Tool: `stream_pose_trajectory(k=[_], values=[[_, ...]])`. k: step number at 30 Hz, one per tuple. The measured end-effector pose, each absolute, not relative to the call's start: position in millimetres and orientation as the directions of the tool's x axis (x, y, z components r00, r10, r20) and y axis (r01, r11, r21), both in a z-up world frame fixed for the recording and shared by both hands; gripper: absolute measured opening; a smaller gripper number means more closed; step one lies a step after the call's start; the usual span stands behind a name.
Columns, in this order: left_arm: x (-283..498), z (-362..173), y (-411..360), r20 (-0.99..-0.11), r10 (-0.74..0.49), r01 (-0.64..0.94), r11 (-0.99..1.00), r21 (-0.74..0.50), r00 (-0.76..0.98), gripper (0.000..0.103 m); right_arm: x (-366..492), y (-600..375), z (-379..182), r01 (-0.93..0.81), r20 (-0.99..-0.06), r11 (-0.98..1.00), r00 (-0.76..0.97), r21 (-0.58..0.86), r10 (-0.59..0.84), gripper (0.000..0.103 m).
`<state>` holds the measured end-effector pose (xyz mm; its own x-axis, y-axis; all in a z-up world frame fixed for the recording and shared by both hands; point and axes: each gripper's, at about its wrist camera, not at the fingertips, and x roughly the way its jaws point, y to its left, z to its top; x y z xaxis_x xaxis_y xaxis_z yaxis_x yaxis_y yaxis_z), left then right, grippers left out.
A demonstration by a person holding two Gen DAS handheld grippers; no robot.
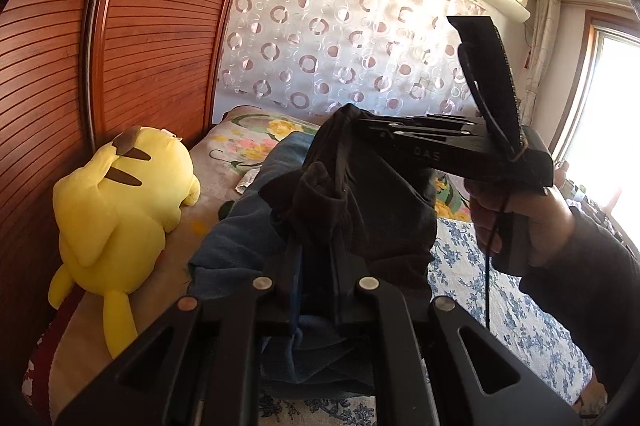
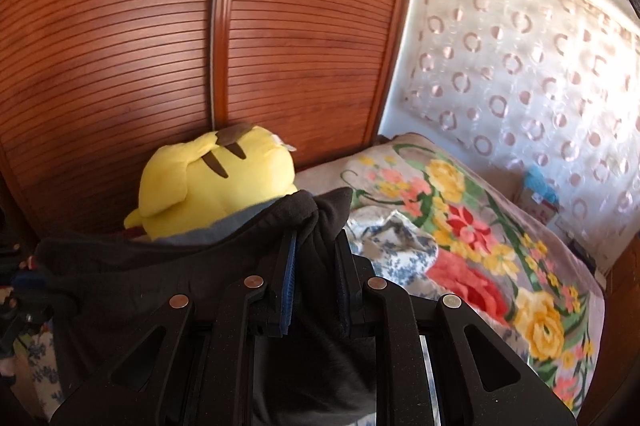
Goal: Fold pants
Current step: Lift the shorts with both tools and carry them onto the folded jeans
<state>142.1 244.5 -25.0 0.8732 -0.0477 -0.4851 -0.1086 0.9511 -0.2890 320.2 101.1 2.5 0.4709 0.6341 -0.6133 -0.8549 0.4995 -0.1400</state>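
Pants (image 1: 360,202), dark and bunched, hang in the air between our two tongs, lifted above the bed (image 1: 500,290) with its blue-flowered sheet. Starting at the left of the left wrist view, we see a yellow plush toy (image 1: 116,210) lying against the slatted wooden wardrobe (image 1: 152,26), clear of the cloth. Next to it, our left tongs (image 1: 316,266) are clamped on a fold of the pants, the fabric pinched between the fingers and rising in front of them as a crumpled heap over a blue garment (image 1: 256,226) lying on the bed just behind. Further right, our right tongs (image 1: 348,122) come in from the side and bite the upper edge of the same cloth; the right hand (image 1: 516,222) grips their handle.

In the right wrist view, the pants (image 2: 120,266) stretch leftward from the tongs as a taut dark band that crosses in front of the plush toy (image 2: 212,178). The right tongs (image 2: 316,266) are clamped on a thick fold of the pants, which fills the gap between the fingers and spills back over the frame. To the right lies a floral blanket (image 2: 500,266).
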Motion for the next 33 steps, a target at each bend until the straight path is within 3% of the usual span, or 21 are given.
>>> stream_pose_trajectory(k=[10, 13, 14, 17, 19, 21, 24, 33], values=[[135, -20, 253, -0.454, -0.014, -0.147, 0.937, -0.318, 0.891, 0.008, 326, 137, 10, -0.884, -0.572, 0.451, 0.436, -0.125, 0.695, 0.015], [139, -28, 257, -0.497, 0.013, -0.19, 0.933, -0.307, 0.867, 0.008, 331, 142, 4, -0.881, -0.589, 0.46, 0.429, -0.108, 0.685, 0.026], [140, -31, 258, -0.506, 0.018, -0.199, 0.931, -0.305, 0.862, 0.01, 335, 141, 1, -0.877, -0.602, 0.471, 0.427, -0.094, 0.675, 0.036], [139, -34, 260, -0.517, 0.011, -0.201, 0.928, -0.313, 0.856, 0.019, 344, 124, 1, -0.871, -0.6, 0.492, 0.399, -0.01, 0.694, 0.037], [137, -34, 259, -0.522, 0.019, -0.206, 0.931, -0.303, 0.853, 0.033, 346, 108, 2, -0.861, -0.596, 0.509, 0.399, 0.019, 0.697, 0.038], [134, -32, 256, -0.517, 0.017, -0.195, 0.936, -0.293, 0.856, 0.04, 348, 97, 2, -0.852, -0.596, 0.524, 0.41, 0.02, 0.69, 0.039], [132, -30, 250, -0.511, 0.022, -0.191, 0.941, -0.279, 0.859, 0.041, 355, 77, -2, -0.833, -0.606, 0.551, 0.408, 0.06, 0.683, 0.045], [142, -27, 226, -0.51, -0.023, -0.118, 0.963, -0.243, 0.86, 0.041, 362, 65, -28, -0.807, -0.645, 0.585, 0.406, 0.079, 0.647, 0.046]])
